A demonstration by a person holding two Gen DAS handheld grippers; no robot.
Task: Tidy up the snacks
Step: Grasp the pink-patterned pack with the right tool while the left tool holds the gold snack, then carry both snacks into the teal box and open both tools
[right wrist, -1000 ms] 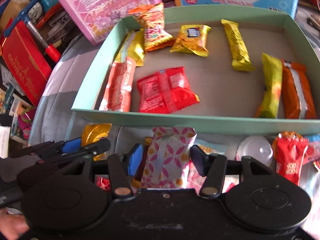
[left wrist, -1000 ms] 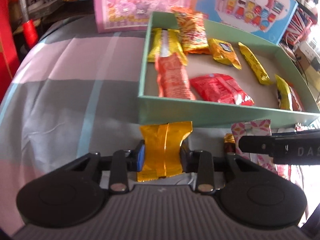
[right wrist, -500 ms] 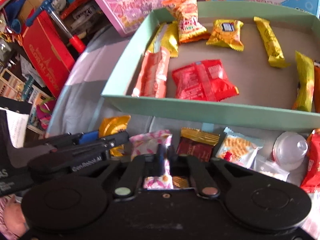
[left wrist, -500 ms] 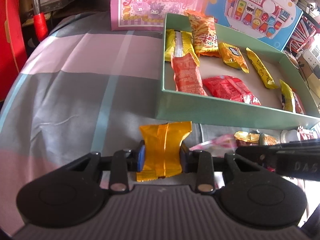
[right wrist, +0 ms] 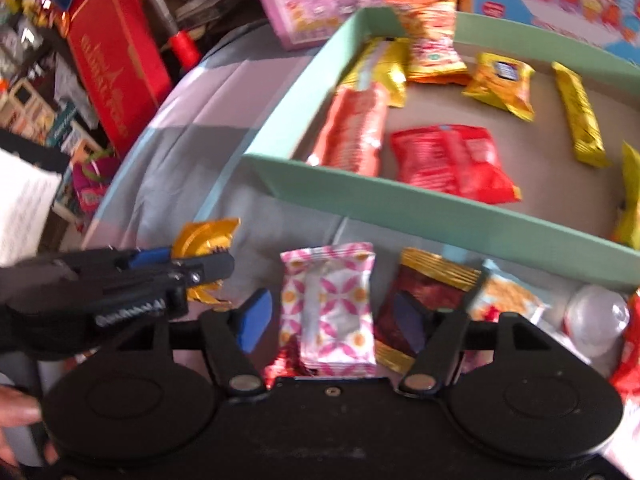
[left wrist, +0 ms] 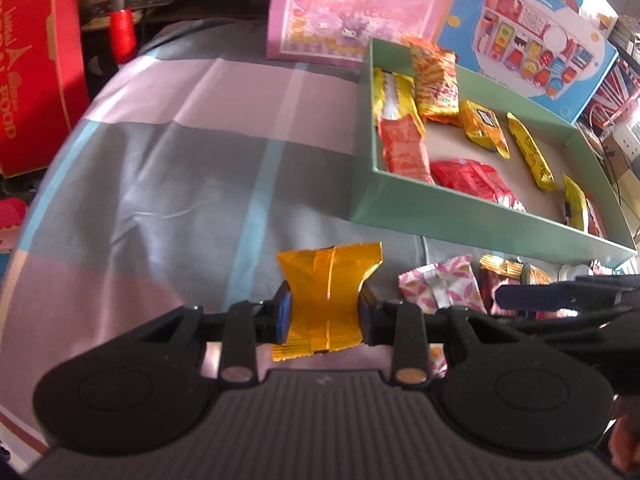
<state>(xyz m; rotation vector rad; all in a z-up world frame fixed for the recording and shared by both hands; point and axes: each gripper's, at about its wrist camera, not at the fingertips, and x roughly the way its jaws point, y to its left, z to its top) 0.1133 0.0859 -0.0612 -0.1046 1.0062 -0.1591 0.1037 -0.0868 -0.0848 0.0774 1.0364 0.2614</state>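
Observation:
My left gripper (left wrist: pixel 323 312) is shut on a gold foil snack packet (left wrist: pixel 326 296), held above the checked cloth in front of the green box (left wrist: pixel 460 216). The left gripper also shows in the right wrist view (right wrist: pixel 200 268). My right gripper (right wrist: pixel 330 316) is open, its jaws on either side of a pink-and-white patterned packet (right wrist: pixel 330 312) that lies on the cloth. The same packet shows in the left wrist view (left wrist: pixel 440 284). The green box (right wrist: pixel 400 200) holds several snacks, among them a red packet (right wrist: pixel 448 160) and an orange packet (right wrist: pixel 352 132).
Loose snacks lie before the box: a dark red gold-edged packet (right wrist: pixel 428 292), a cracker packet (right wrist: pixel 504 300), a clear round capsule (right wrist: pixel 596 316). A pink box (left wrist: pixel 352 8) and a blue box (left wrist: pixel 532 36) stand behind. A red carton (right wrist: pixel 116 60) stands left.
The right gripper was shut on the pink-and-white packet half a second ago; it has opened, and the packet lies on the cloth. The left gripper still holds the gold packet, shifted left.

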